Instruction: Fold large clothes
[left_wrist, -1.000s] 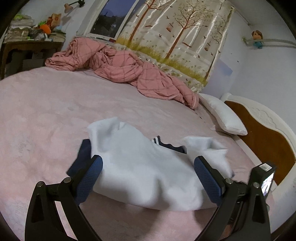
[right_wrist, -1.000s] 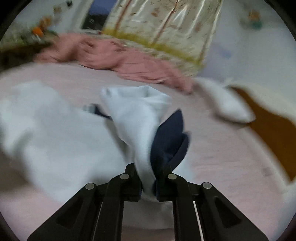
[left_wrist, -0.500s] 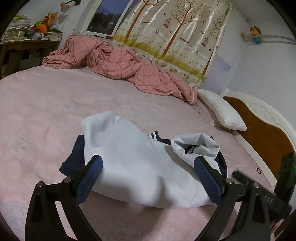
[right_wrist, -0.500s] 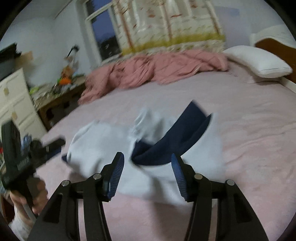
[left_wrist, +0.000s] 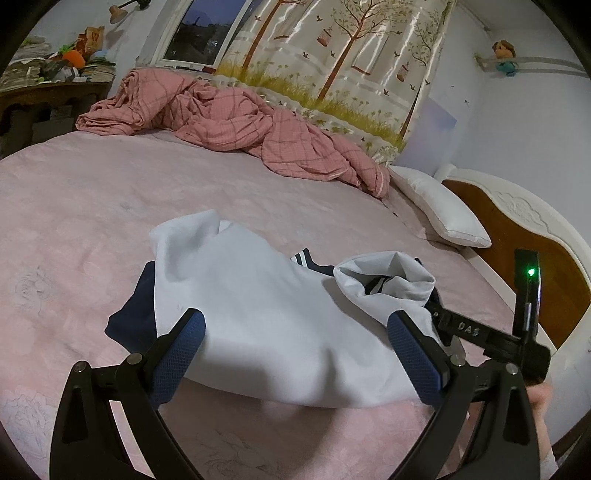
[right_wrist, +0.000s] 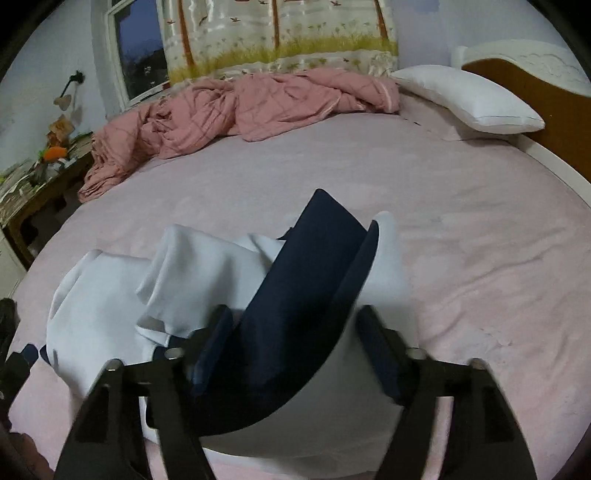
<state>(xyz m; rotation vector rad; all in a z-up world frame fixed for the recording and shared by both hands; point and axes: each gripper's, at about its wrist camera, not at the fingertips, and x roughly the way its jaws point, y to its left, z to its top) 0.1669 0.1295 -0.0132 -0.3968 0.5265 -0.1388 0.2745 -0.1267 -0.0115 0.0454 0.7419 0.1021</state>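
A white garment with navy blue parts (left_wrist: 258, 314) lies loosely bunched on the pink bed (left_wrist: 92, 206). My left gripper (left_wrist: 295, 354) is open and empty, its fingers spread just in front of the garment's near edge. My right gripper (right_wrist: 295, 347) is open, hovering over the garment's right end, where a navy panel (right_wrist: 306, 295) lies folded across the white cloth (right_wrist: 192, 280). The right gripper's body also shows in the left wrist view (left_wrist: 491, 332).
A crumpled pink checked quilt (left_wrist: 229, 122) lies along the far side of the bed. A white pillow (left_wrist: 443, 210) rests by the wooden headboard (left_wrist: 517, 229) at right. A cluttered desk (left_wrist: 48, 85) stands at far left.
My right gripper let go of the garment's sleeve end, opened wide and swung round to face it. The released cloth dropped onto the garment. My left gripper stayed open, almost still.
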